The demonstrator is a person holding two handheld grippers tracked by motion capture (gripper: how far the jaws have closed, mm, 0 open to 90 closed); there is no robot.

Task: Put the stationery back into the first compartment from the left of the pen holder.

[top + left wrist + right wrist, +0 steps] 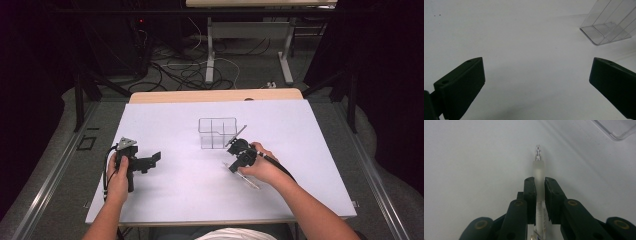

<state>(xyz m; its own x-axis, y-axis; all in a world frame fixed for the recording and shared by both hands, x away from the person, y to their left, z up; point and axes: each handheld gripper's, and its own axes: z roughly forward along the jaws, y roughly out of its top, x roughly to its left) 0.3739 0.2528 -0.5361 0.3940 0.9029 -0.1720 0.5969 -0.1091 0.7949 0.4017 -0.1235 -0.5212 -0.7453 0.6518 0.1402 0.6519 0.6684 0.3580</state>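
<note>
clear divided box (pixel 217 132); frosted clear pen (pixel 539 173), perhaps white-labelled; black tongs (pixel 539 185); white table (pixel 175 185).

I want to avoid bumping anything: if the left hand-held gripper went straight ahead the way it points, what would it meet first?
Probably nothing soon: ahead of the left hand-held gripper lies bare white table. The clear divided box sits off to the side of that line.

bench: white sheet (pixel 165 195) | floor: cables (pixel 190 75) | background: table legs (pixel 210 55)

Bright tabletop, dark surroundings, perhaps slightly soft
</note>
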